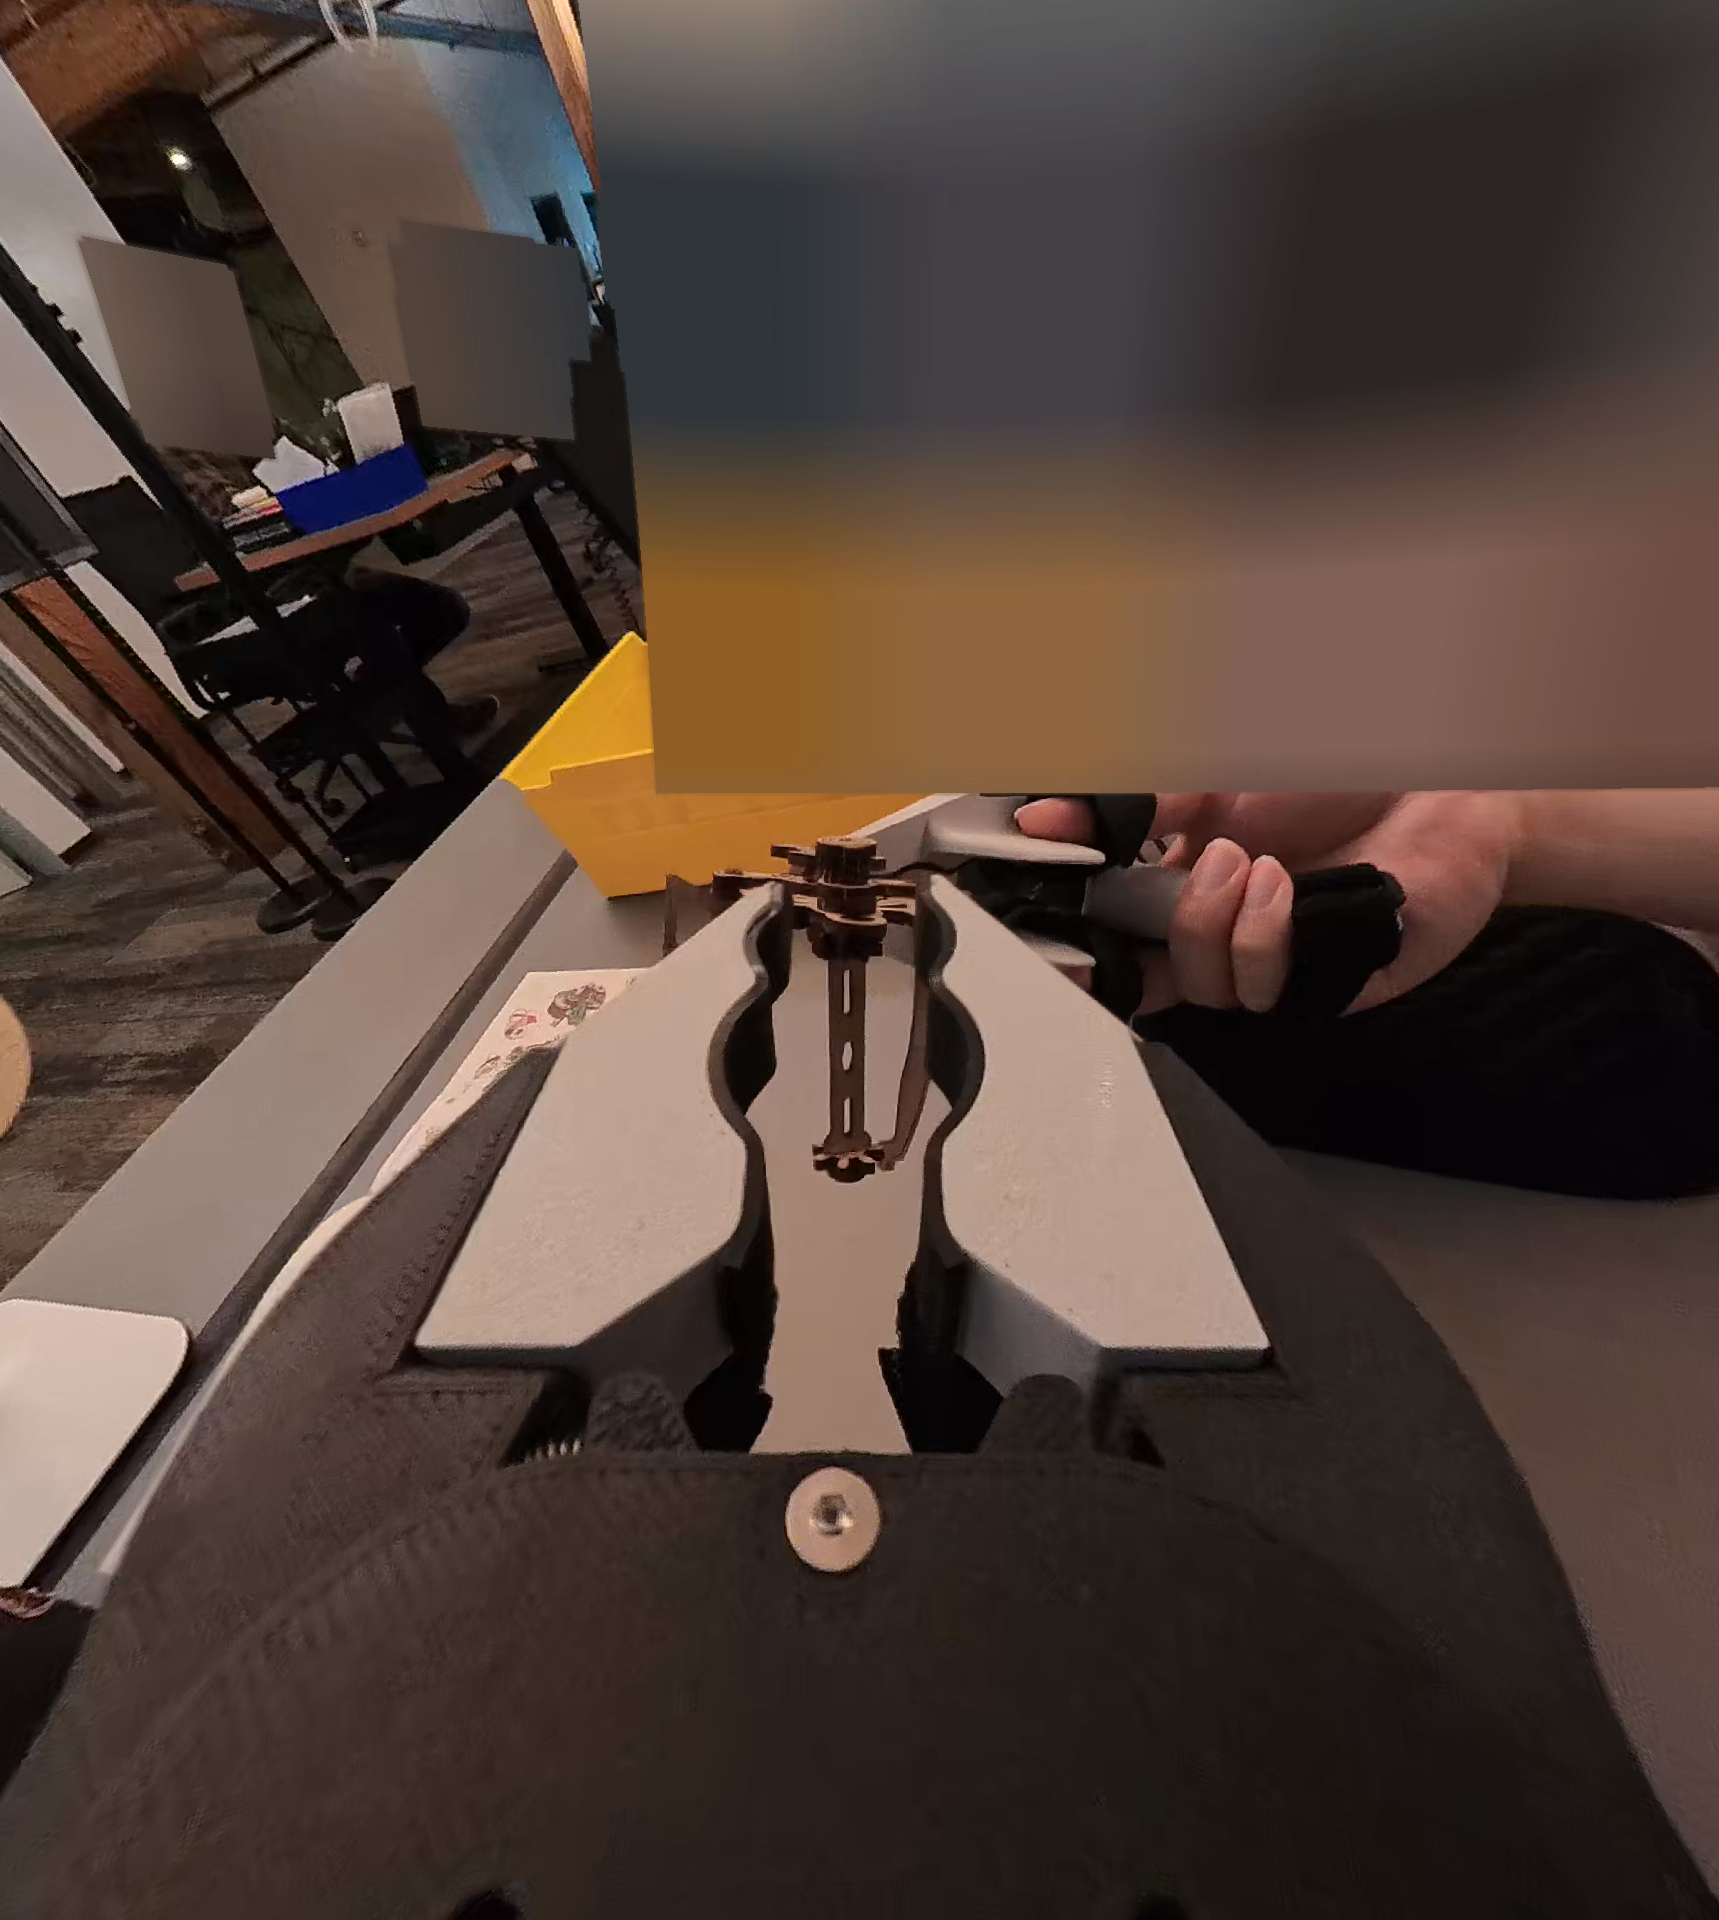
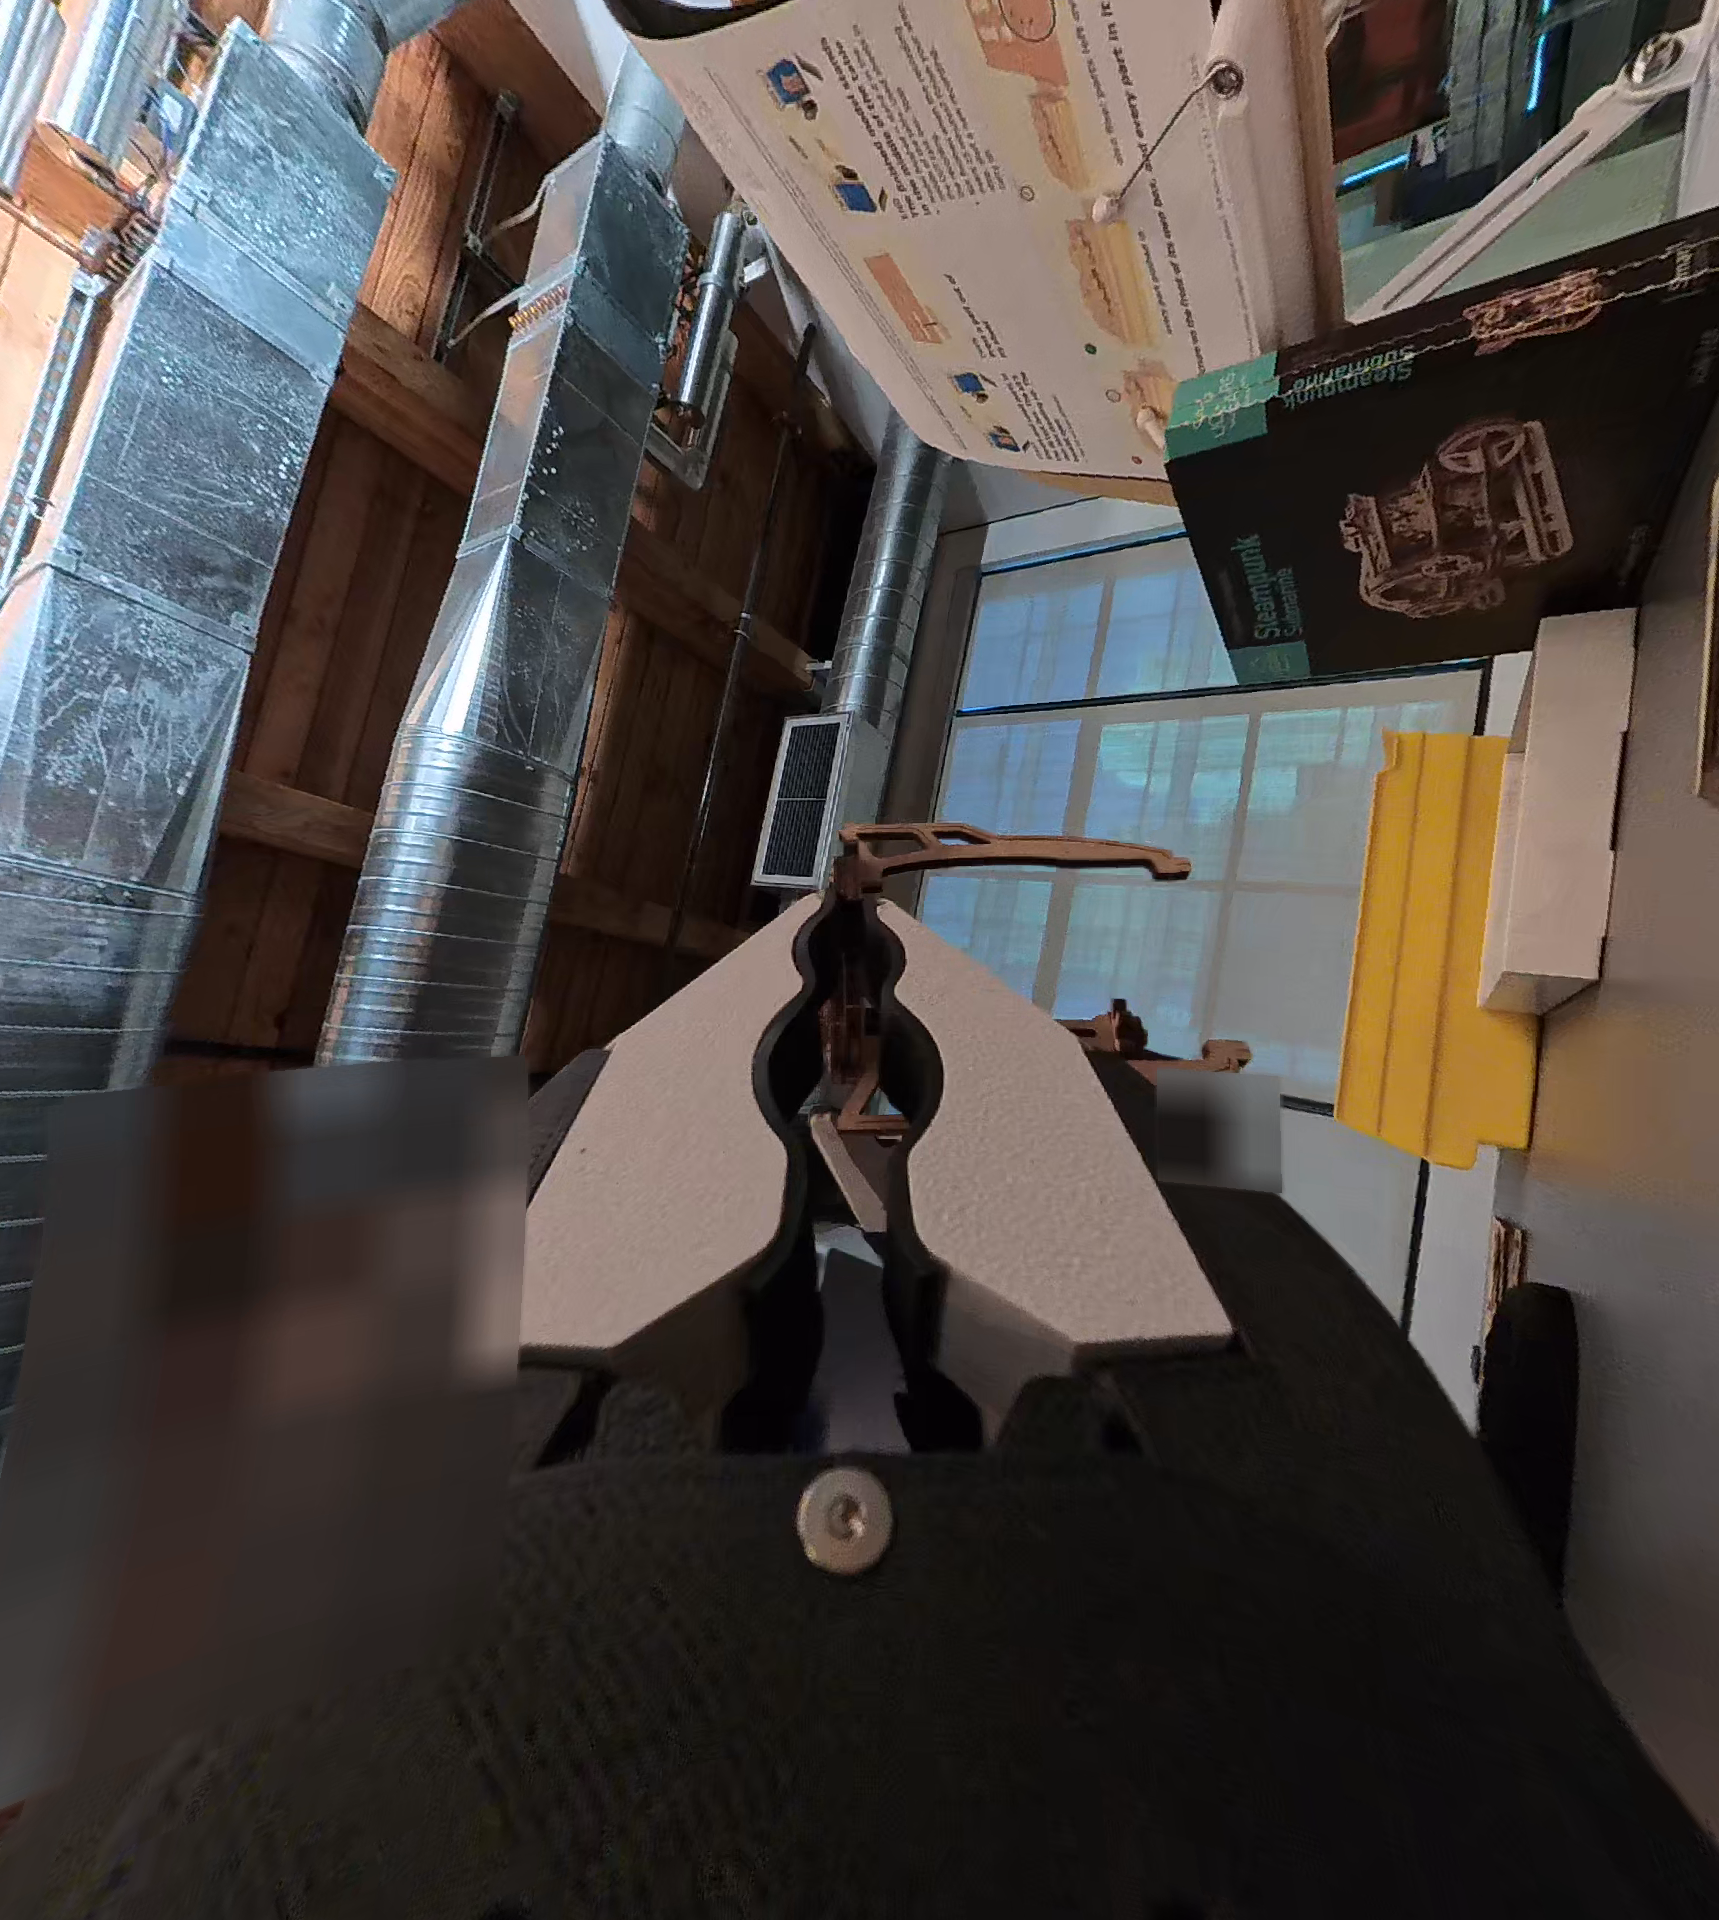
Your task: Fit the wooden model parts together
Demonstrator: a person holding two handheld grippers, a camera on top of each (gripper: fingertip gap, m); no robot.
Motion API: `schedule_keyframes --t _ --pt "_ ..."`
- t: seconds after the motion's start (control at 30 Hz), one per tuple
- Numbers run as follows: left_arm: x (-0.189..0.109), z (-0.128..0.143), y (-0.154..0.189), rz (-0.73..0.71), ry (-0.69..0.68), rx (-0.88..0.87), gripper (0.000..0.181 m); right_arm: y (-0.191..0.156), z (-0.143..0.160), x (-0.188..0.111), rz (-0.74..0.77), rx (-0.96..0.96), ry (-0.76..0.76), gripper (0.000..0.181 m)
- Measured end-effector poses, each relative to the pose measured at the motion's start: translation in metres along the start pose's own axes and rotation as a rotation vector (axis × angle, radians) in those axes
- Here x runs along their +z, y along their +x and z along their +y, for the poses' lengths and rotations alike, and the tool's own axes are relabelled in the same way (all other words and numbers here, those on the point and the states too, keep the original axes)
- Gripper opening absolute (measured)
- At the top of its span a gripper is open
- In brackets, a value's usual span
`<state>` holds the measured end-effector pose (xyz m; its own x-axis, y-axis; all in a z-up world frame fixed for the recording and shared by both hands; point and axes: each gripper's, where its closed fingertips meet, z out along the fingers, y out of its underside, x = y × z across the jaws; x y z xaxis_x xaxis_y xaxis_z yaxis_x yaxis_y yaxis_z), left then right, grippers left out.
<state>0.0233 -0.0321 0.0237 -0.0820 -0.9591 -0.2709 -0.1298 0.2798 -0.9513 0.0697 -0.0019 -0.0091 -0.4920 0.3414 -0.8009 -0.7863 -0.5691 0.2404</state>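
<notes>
left fingers clamp brown shaft assembly | right fingers clamp thin curved arm piece

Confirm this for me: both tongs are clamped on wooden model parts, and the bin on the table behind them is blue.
Wrong on colour: the bin on the table is yellow, as the left wrist view shows. The left tongs grip a wooden assembly; the right tongs grip a flat wooden part.
</notes>
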Motion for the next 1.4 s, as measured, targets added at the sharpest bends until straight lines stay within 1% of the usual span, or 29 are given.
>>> schedule_keyframes --t 0.1,0.17,0.2,0.27,0.4,0.5,0.57,0.7,0.77,0.83,0.97,1.0,1.07,1.1,1.2,1.27,1.33,1.4 --pt "0.002 0.007 -0.002 -0.003 -0.018 0.000 0.023 0.004 0.000 0.004 0.003 0.002 -0.008 0.001" --pt "0.002 0.006 -0.003 -0.005 -0.009 -0.012 0.023 0.007 -0.001 0.005 0.004 0.013 0.000 0.000" --pt "0.002 0.008 -0.002 0.006 -0.023 -0.004 0.021 0.008 -0.001 0.005 -0.005 0.026 0.002 0.001" --pt "0.003 0.013 -0.005 -0.020 -0.052 0.033 0.020 0.009 -0.002 0.006 -0.010 0.038 0.004 0.000" --pt "0.005 0.014 -0.005 -0.040 -0.046 0.052 0.017 0.013 0.000 0.008 0.004 0.027 0.000 0.000" --pt "0.007 0.019 -0.008 -0.064 -0.066 0.054 0.009 0.013 -0.002 0.007 -0.003 0.032 0.011 0.000" --pt "0.007 0.019 -0.009 -0.065 -0.057 0.050 0.011 0.013 -0.001 0.008 -0.008 0.030 0.007 0.001" --pt "0.006 0.018 -0.009 -0.061 -0.050 0.061 0.019 0.012 -0.002 0.009 -0.021 0.049 0.020 0.000" --pt "0.006 0.019 -0.009 -0.070 -0.057 0.079 0.018 0.013 -0.001 0.010 -0.025 0.060 0.025 0.000" --pt "0.006 0.020 -0.012 -0.095 -0.058 0.098 0.013 0.016 -0.001 0.011 -0.018 0.063 0.031 0.001" --pt "0.005 0.022 -0.012 -0.080 -0.081 0.091 0.013 0.019 0.000 0.010 0.008 0.027 0.018 0.001" --pt "0.005 0.024 -0.012 -0.069 -0.099 0.087 0.013 0.021 -0.001 0.009 0.024 0.004 0.010 0.003" --pt "0.004 0.025 -0.011 -0.048 -0.126 0.074 0.012 0.026 -0.002 0.008 0.079 -0.047 -0.022 0.026" --pt "0.003 0.026 -0.011 -0.037 -0.138 0.067 0.012 0.028 -0.003 0.006 0.114 -0.089 -0.034 0.033" --pt "-0.001 0.035 -0.010 0.019 -0.225 0.017 0.012 0.029 -0.009 0.000 0.233 -0.286 -0.084 0.035" --pt "-0.006 0.045 -0.012 0.041 -0.302 -0.014 0.012 0.032 -0.013 -0.006 0.351 -0.449 -0.165 0.034" --pt "-0.011 0.052 -0.018 0.034 -0.352 -0.034 0.012 0.035 -0.017 -0.013 0.472 -0.611 -0.274 0.034" --pt "-0.016 0.059 -0.022 0.033 -0.402 -0.063 0.012 0.034 -0.029 -0.016 0.566 -0.727 -0.329 0.034"
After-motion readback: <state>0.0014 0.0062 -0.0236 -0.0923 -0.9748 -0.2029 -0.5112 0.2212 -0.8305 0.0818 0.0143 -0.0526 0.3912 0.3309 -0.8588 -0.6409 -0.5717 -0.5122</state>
